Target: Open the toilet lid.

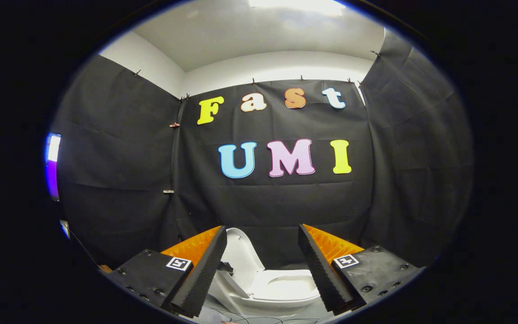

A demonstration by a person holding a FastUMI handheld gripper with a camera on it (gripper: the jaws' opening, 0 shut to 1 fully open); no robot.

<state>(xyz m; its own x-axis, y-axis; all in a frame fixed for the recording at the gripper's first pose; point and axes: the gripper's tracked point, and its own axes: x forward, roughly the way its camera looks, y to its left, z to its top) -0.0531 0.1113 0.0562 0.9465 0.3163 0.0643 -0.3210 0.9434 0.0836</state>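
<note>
the tongs (262,234) are standing spread wide, with a broad gap between the two fingers and nothing pinched in that gap. each finger (205,274) is showing a black ribbed pad on its inner face, an orange body behind it, and a black base plate carrying a small square marker (178,263).

the toilet (277,292) is sitting low between the two fingers and beyond their tips, apart from both pads. it is white. the toilet lid (241,256) is already standing raised, tilting back and away from the bowl, nearer the left finger than the right one. the toilet seat (286,283) is lying flat on the bowl, its oval opening facing upward.

thin dark cables (259,320) are lying on the floor in front of the toilet. black cloth (119,157) is hanging behind and on both sides of the toilet as the booth wall. a white ceiling (259,36) is showing above the cloth, with a bright light panel (297,5) in it.
</note>
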